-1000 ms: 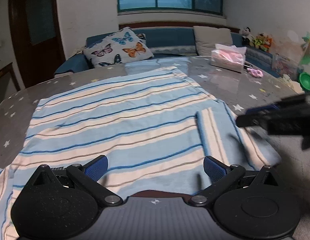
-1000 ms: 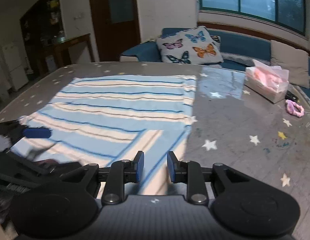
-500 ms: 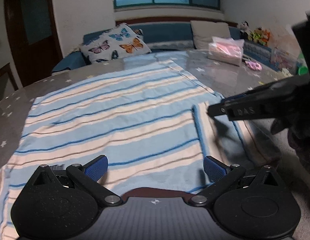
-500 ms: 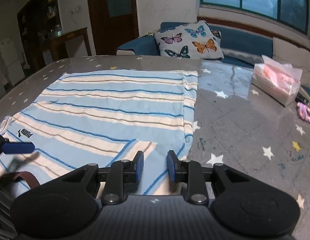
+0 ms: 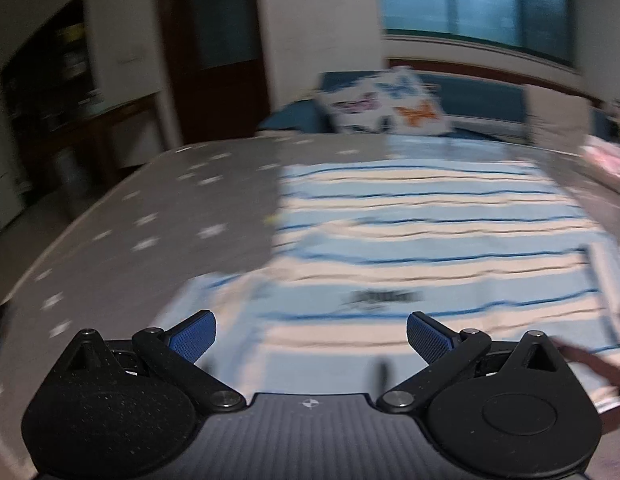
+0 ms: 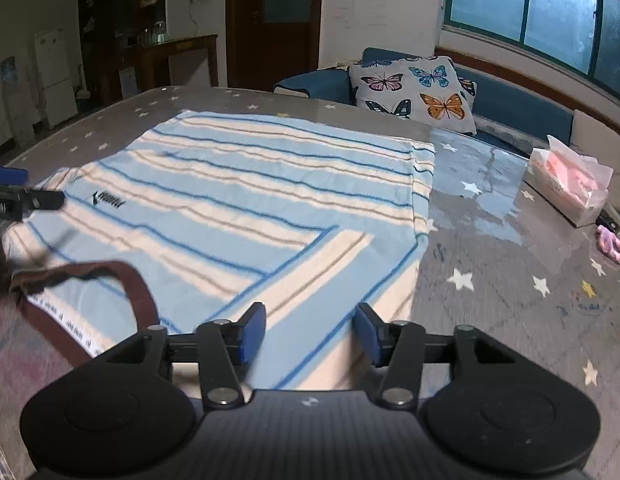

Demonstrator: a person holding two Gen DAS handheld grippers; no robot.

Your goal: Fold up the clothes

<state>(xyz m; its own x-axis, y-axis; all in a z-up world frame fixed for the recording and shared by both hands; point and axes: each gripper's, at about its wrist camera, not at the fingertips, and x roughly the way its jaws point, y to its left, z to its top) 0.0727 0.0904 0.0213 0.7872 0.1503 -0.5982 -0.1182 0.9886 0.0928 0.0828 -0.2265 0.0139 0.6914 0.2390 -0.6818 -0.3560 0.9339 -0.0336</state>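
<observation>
The left gripper (image 5: 310,330) has swung from mid-shirt to the striped shirt's (image 6: 250,200) unfolded side, jaws wide and empty. The right gripper (image 6: 310,334), jaws opening, has let go of the folded sleeve (image 6: 322,264), so the other sleeve is likely next.

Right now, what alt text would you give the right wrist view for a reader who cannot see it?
A blue, cream and brown striped shirt lies flat on a grey star-patterned table, one sleeve folded in and its brown collar nearest the camera. The right hand-held gripper is opening over the near edge, nothing pinched. A tissue box sits far right.
</observation>
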